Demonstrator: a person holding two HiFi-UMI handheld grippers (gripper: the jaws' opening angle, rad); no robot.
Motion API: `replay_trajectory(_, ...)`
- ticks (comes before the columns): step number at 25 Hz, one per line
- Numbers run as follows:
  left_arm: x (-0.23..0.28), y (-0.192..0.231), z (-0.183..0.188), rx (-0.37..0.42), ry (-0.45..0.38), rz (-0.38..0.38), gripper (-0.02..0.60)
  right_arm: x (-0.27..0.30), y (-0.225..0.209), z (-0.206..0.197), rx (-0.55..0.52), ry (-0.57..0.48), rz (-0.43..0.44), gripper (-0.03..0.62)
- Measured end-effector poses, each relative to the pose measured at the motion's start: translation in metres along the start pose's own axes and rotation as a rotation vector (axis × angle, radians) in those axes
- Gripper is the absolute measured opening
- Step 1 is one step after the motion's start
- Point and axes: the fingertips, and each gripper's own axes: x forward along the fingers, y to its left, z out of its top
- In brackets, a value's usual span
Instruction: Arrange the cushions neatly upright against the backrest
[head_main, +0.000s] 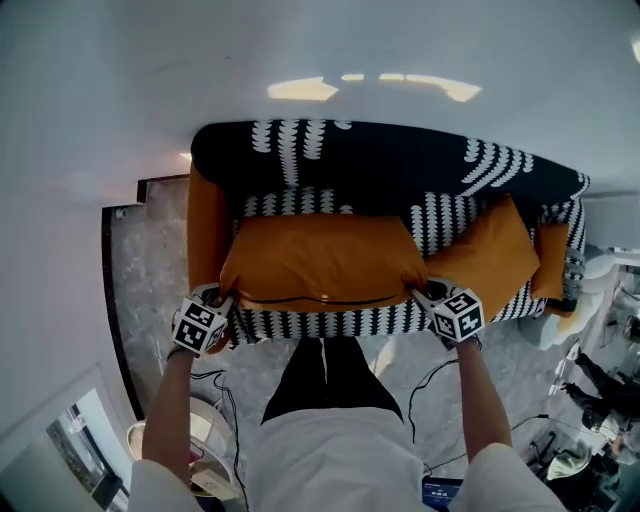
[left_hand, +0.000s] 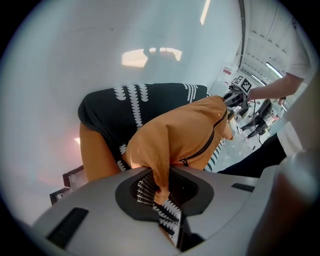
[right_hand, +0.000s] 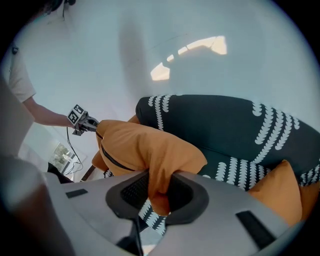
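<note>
A long orange cushion (head_main: 320, 262) with a dark zip along its near edge hangs over the seat of a black sofa (head_main: 400, 165) patterned in white. My left gripper (head_main: 215, 305) is shut on the cushion's left corner (left_hand: 159, 177). My right gripper (head_main: 432, 297) is shut on the cushion's right corner (right_hand: 159, 187). A second orange cushion (head_main: 490, 252) leans tilted against the backrest at the right. In the right gripper view that second cushion (right_hand: 280, 192) shows at the lower right. Each gripper view shows the other gripper at the cushion's far end.
Orange arm cushions (head_main: 207, 228) stand at both ends of the sofa. A marble floor (head_main: 150, 260) with a dark border runs left of it. Cables (head_main: 425, 385) trail on the floor by my legs. Cluttered equipment (head_main: 590, 400) stands at the right.
</note>
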Motion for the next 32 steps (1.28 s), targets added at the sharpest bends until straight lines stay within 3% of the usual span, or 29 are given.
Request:
replay_trajectory(6, 0.004, 0.001, -0.008, -0.107, 0.034, 0.004, 0.057, 0.010, -0.008, 0.002, 0.043, 0.039, 0.109, 0.087)
replay_trajectory(11, 0.016, 0.039, 0.035, -0.171, -0.027, 0.093, 0.061, 0.023, -0.038, 0.055, 0.054, -0.033, 0.158, 0.089)
replay_trajectory(14, 0.027, 0.070, 0.063, -0.179, -0.060, 0.149, 0.065, 0.037, -0.062, 0.095, 0.061, -0.089, 0.161, 0.097)
replay_trajectory(19, 0.047, 0.122, 0.111, -0.232, -0.137, 0.221, 0.066, 0.061, -0.108, 0.152, 0.220, -0.205, 0.167, 0.107)
replay_trajectory(23, 0.068, 0.157, 0.143, -0.244, -0.150, 0.256, 0.067, 0.080, -0.137, 0.186, 0.264, -0.243, 0.143, 0.110)
replay_trajectory(32, 0.108, 0.211, 0.184, -0.264, -0.153, 0.332, 0.075, 0.109, -0.176, 0.223, 0.391, -0.341, 0.068, 0.130)
